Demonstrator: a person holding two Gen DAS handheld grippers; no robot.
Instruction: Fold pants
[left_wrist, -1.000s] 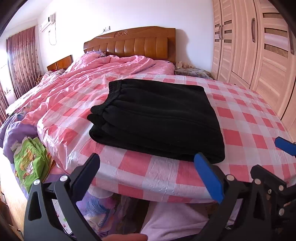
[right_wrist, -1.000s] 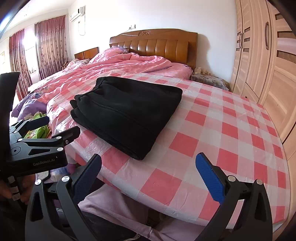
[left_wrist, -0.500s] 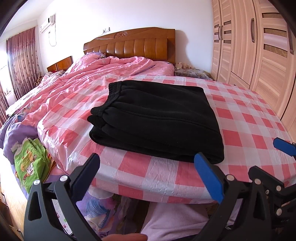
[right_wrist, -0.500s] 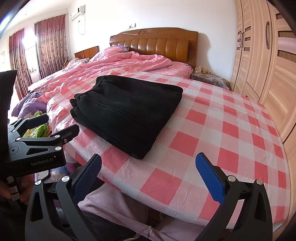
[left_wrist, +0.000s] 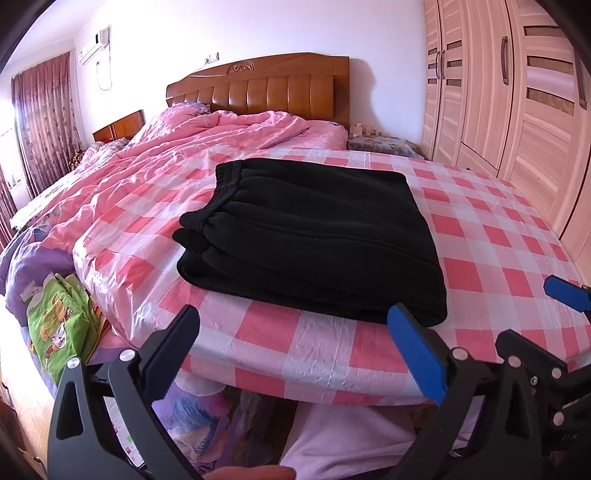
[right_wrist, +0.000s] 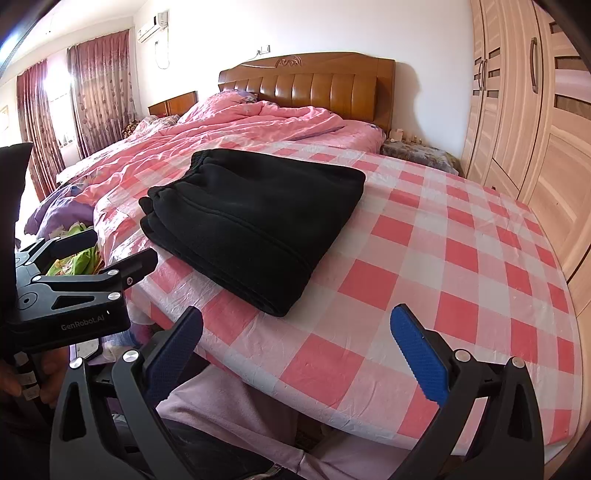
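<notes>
Little has shifted since a second ago: both grippers have drawn back only a touch, and the folded black pants lie just where they did. Nearest the camera, the left gripper (left_wrist: 299, 347) hangs off the near edge of the bed with its jaws spread wide and nothing between them; below it shows a bit of the person's pale lilac clothing (left_wrist: 354, 439). The right gripper (right_wrist: 301, 349) is held the same way, wide apart and empty, a little to the right of its partner, which appears at the left of the right wrist view. Beyond the fingertips lies the pink and white checked sheet (left_wrist: 491, 236), and on it, near the front edge and clear of both grippers, the pants (left_wrist: 314, 236) rest in a flat, stacked bundle with the elastic waistband turned to the left. Farther back are a rumpled pink quilt (left_wrist: 221, 136), the wooden headboard (left_wrist: 280, 86), and a pale wardrobe (left_wrist: 517, 92) along the right.
</notes>
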